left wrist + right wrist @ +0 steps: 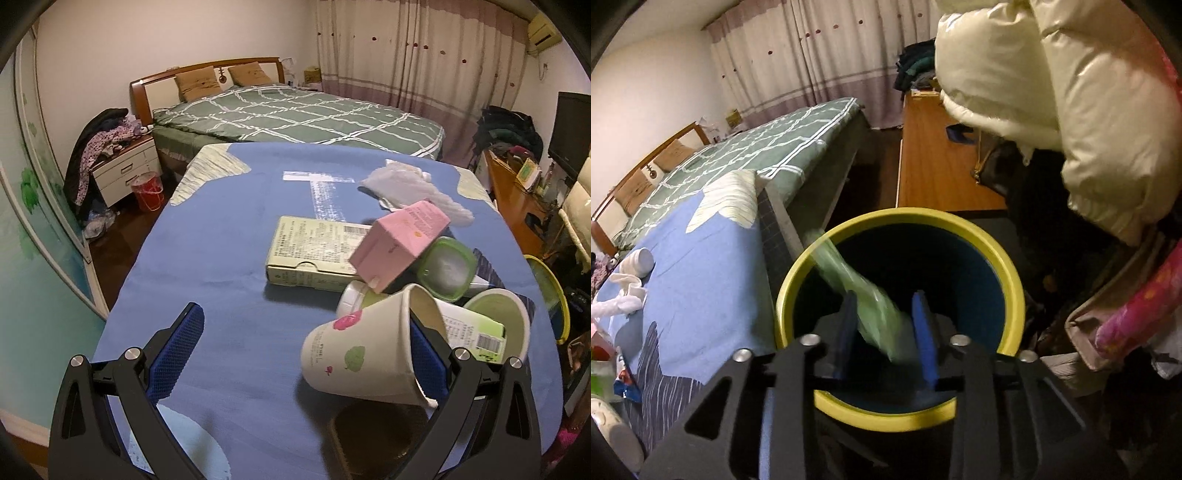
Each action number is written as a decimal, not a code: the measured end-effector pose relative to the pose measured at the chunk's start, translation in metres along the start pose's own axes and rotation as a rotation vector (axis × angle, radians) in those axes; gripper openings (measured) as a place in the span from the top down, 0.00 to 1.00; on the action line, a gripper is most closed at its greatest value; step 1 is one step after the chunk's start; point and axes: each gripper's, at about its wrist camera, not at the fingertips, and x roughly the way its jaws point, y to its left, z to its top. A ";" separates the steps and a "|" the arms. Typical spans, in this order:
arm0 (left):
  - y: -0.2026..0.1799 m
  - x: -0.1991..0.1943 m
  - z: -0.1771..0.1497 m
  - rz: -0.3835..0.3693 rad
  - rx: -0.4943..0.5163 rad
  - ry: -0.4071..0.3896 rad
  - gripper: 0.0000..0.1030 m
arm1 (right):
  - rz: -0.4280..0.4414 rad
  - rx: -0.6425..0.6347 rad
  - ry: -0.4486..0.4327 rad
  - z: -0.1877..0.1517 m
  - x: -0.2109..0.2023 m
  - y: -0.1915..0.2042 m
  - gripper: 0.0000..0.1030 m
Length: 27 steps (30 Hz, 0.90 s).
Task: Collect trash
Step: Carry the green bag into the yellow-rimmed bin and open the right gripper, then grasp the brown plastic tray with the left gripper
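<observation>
In the left wrist view my left gripper stands wide open over the blue-covered table. A white paper cup lies on its side against the right finger, unpressed. Behind it sits a trash pile: a pink carton, a flat green box, a green-lidded tub, a green cup and a crumpled white bag. In the right wrist view my right gripper hangs over a yellow-rimmed bin, jaws partly apart. A blurred green wrapper lies loose between them, over the bin's mouth.
The bin's rim shows beside the table's right edge. A dark flat object lies under the cup. A bed stands beyond the table, a wooden desk is behind the bin, and a cream puffy jacket hangs close on the right.
</observation>
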 end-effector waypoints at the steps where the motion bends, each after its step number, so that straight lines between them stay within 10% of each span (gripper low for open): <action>1: 0.003 0.001 0.000 0.005 -0.006 0.000 0.04 | -0.001 0.008 -0.013 0.000 -0.004 -0.001 0.61; 17: 0.066 0.003 0.007 0.106 -0.154 -0.039 0.04 | 0.040 -0.014 -0.041 -0.001 -0.019 0.021 0.50; 27: 0.027 -0.056 -0.021 -0.150 0.026 -0.087 0.04 | 0.065 -0.007 -0.044 -0.007 -0.026 0.019 0.50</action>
